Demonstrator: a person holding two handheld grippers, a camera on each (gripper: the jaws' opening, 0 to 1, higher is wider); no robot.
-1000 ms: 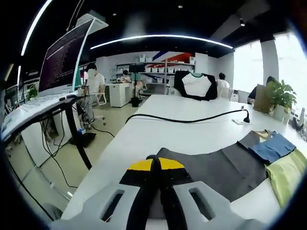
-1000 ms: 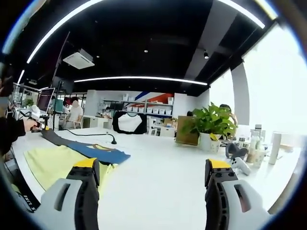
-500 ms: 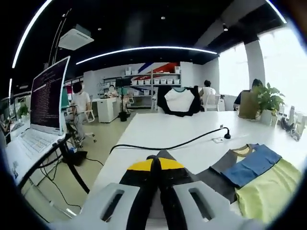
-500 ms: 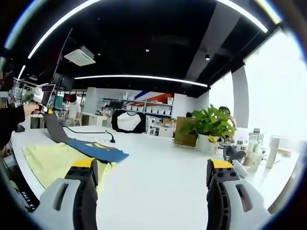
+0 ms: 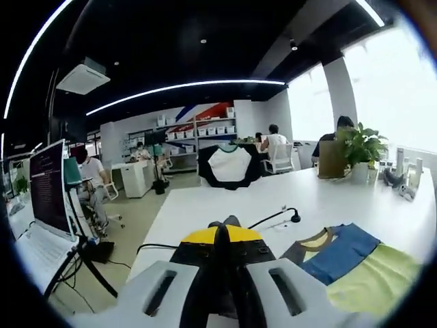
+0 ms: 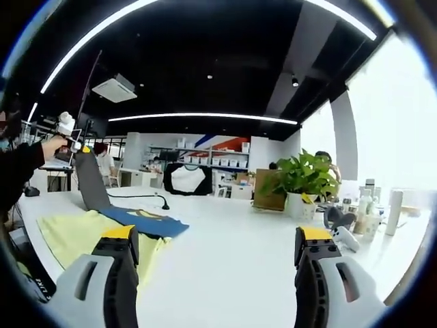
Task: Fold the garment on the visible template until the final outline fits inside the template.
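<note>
My left gripper [image 5: 220, 236] clamps the grey sleeve [image 6: 89, 181], lifted off the bench [image 6: 239, 239] — garment [image 5: 355, 266] lies to its right. Right gripper [image 6: 215, 273] gapes wide, idle, garment leftward.

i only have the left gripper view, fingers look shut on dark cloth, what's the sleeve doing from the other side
Observer: In the right gripper view the left gripper is up above the table, and the grey sleeve hangs from it in a strip down to the garment.
Operator: is the right gripper on the shirt at all
Observer: No. The right gripper is open, its fingers wide apart with nothing between them, above bare table beside the yellow part.
Operator: anything on that side i should watch
Observer: A potted plant and some bottles stand further along the table, apart from the garment.
</note>
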